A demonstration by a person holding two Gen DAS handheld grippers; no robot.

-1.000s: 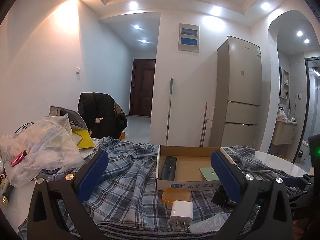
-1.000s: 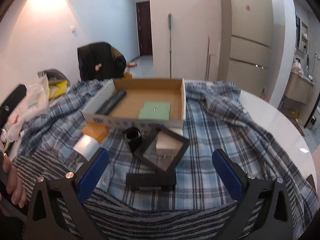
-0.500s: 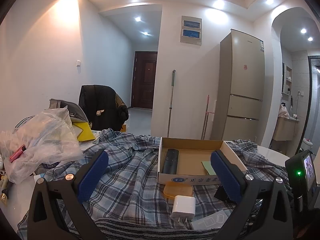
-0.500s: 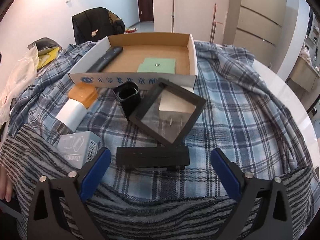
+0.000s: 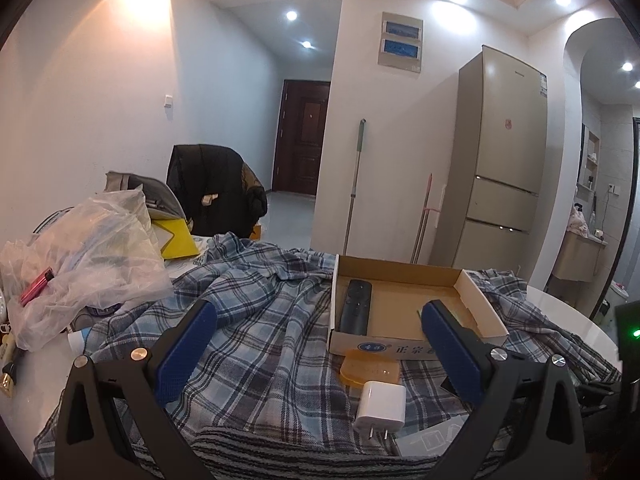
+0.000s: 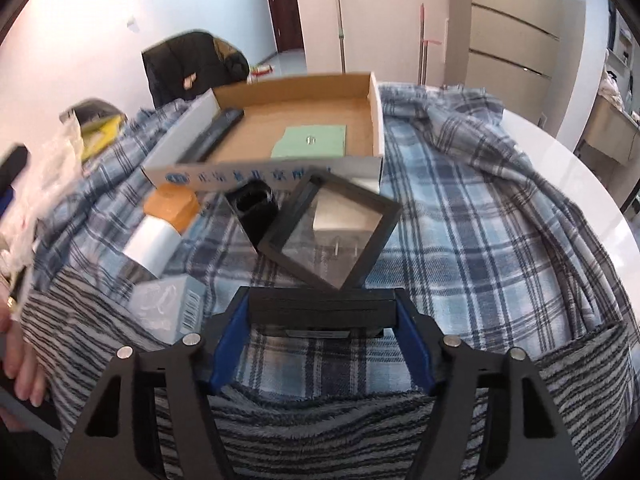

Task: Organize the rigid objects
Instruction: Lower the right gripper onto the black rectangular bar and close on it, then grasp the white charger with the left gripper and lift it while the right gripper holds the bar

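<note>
Lying ahead of the right claw (image 6: 322,314) — one cardboard box (image 6: 376,120), one remote (image 6: 216,130), one green card (image 6: 310,142), two black frames (image 6: 328,224), two white chargers (image 6: 150,244), one orange block (image 6: 172,208).

The left gripper (image 5: 316,350) hangs with jaws wide apart over a plaid cloth (image 5: 256,320). Far right lies a cardboard box (image 5: 478,308) holding a black remote (image 5: 355,306). Near the box's front sit an orange block (image 5: 370,368) and a white charger (image 5: 380,402). A plastic bag (image 5: 84,256) lies far left.
</note>
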